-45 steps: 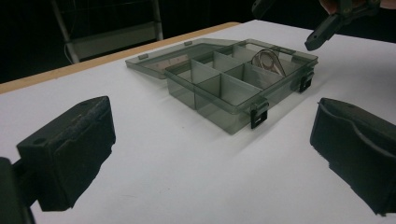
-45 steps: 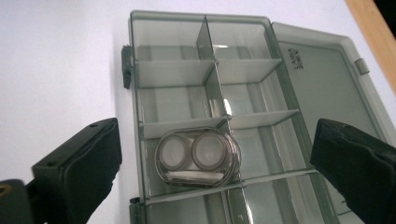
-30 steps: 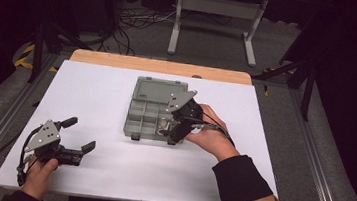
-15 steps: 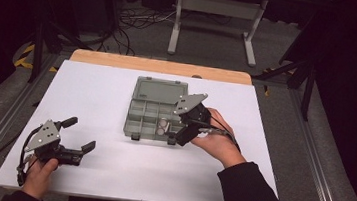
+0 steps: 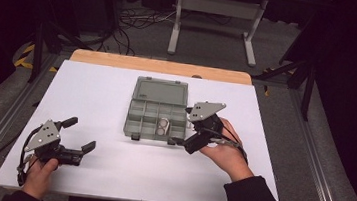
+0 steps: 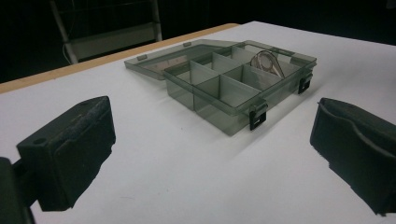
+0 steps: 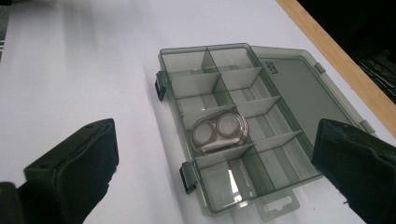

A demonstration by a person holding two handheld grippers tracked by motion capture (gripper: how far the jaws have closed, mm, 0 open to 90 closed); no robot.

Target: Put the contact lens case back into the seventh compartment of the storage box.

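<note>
Box: see-through grey plastic box with little square slots (image 5: 157,114), lid flat open, middle of white smooth tabletop (image 5: 108,173) | shiny clear round double case (image 7: 218,132) in one front slot | right claw (image 5: 182,137) apart, just right of box | left claw (image 5: 78,134) apart, lower left.

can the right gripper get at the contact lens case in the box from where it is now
Probably yes: the box lies open, the lens case sits uncovered in its compartment, and the right gripper is open beside the box's edge.
</note>
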